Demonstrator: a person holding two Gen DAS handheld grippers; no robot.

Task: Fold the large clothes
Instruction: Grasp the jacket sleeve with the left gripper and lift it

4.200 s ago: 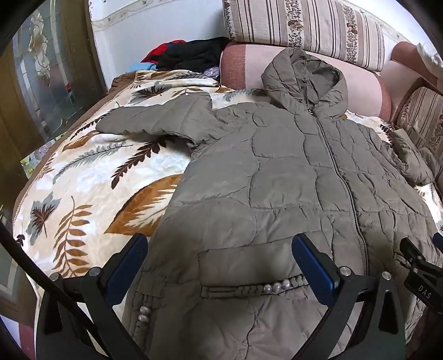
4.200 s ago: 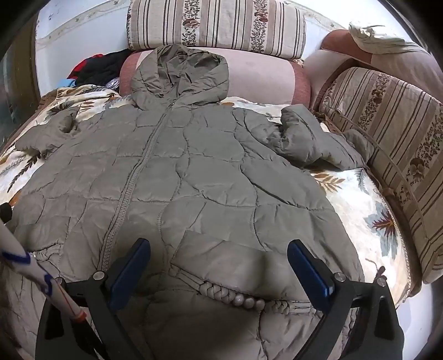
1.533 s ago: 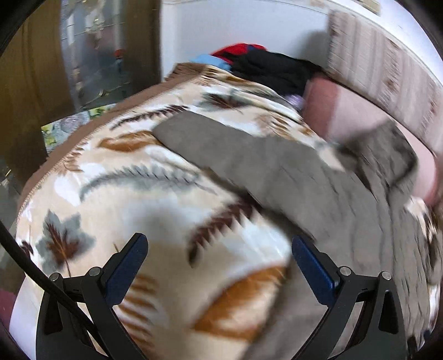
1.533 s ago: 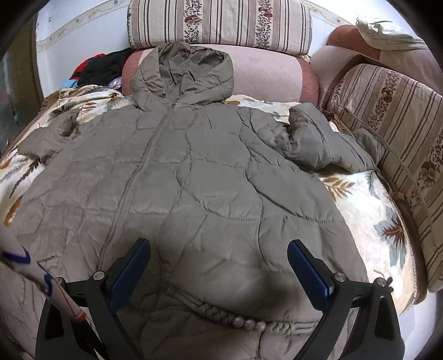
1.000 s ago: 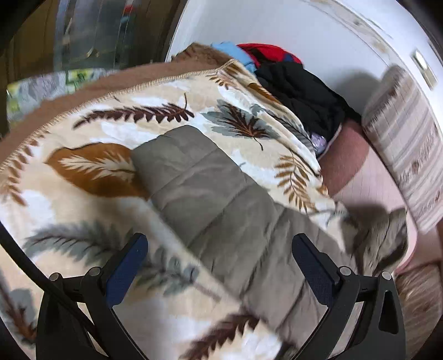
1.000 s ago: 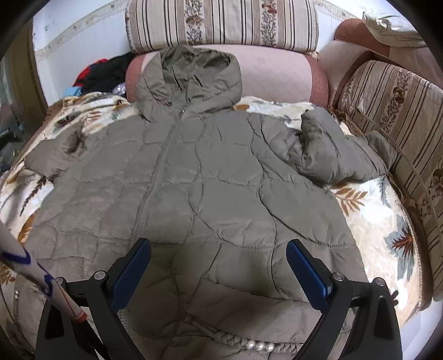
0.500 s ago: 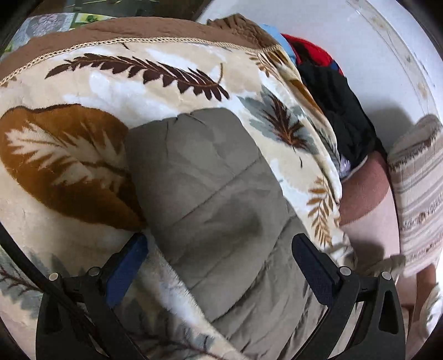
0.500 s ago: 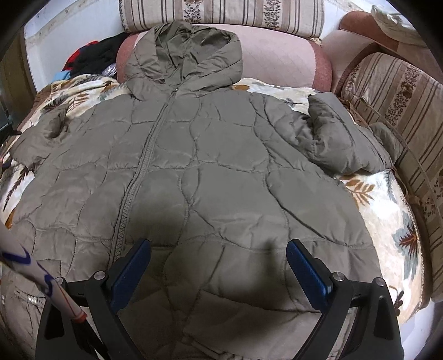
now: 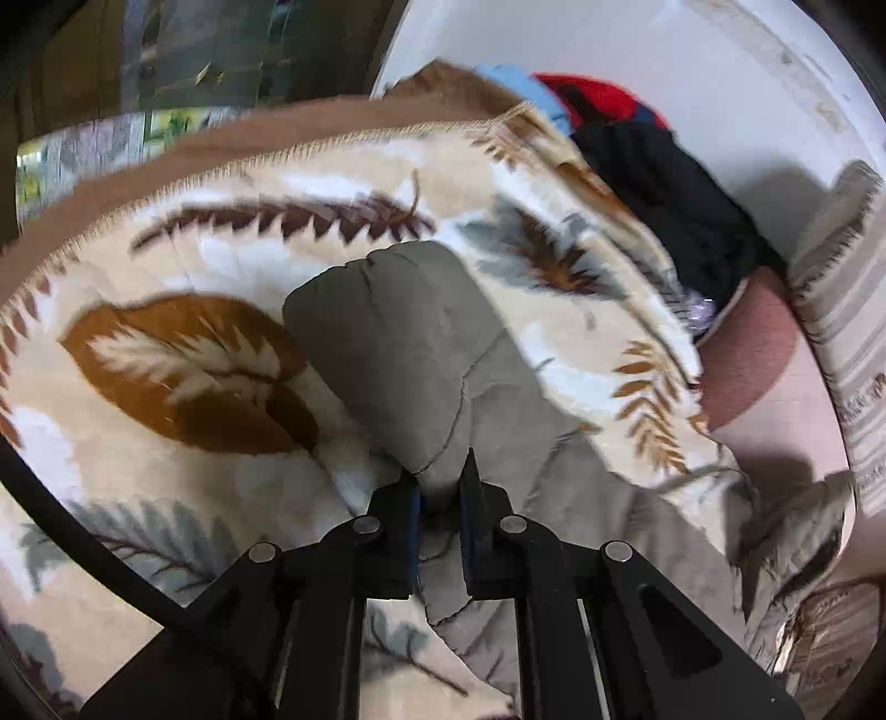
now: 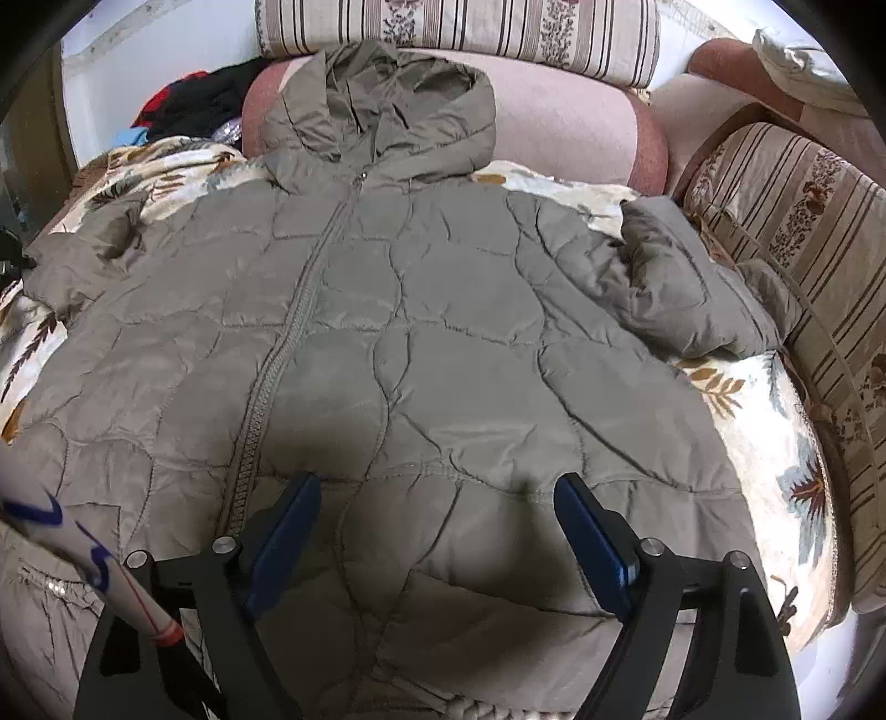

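Note:
A large olive quilted hooded jacket [image 10: 421, 310] lies face up, zipped, on a sofa bed, its hood [image 10: 382, 105] against the pink bolster. In the left wrist view its left sleeve [image 9: 398, 343] rests on the leaf-patterned blanket, and my left gripper [image 9: 440, 482] is shut on the sleeve fabric near the cuff. My right gripper [image 10: 437, 498] hovers over the jacket's lower front, its jaws wide but closing, with only the flat jacket surface beneath them. The other sleeve [image 10: 681, 299] lies bunched at the right.
The leaf-patterned blanket [image 9: 183, 354] covers the bed. A pile of black and red clothes [image 9: 653, 160] sits at the back corner. Striped cushions [image 10: 803, 232] line the right side and the back [image 10: 459, 22]. A white rod with red and blue marks [image 10: 83, 554] crosses the lower left.
My left gripper's jaws have closed on the sleeve, which now bunches up between them. The right gripper's jaws have narrowed slightly over the jacket front.

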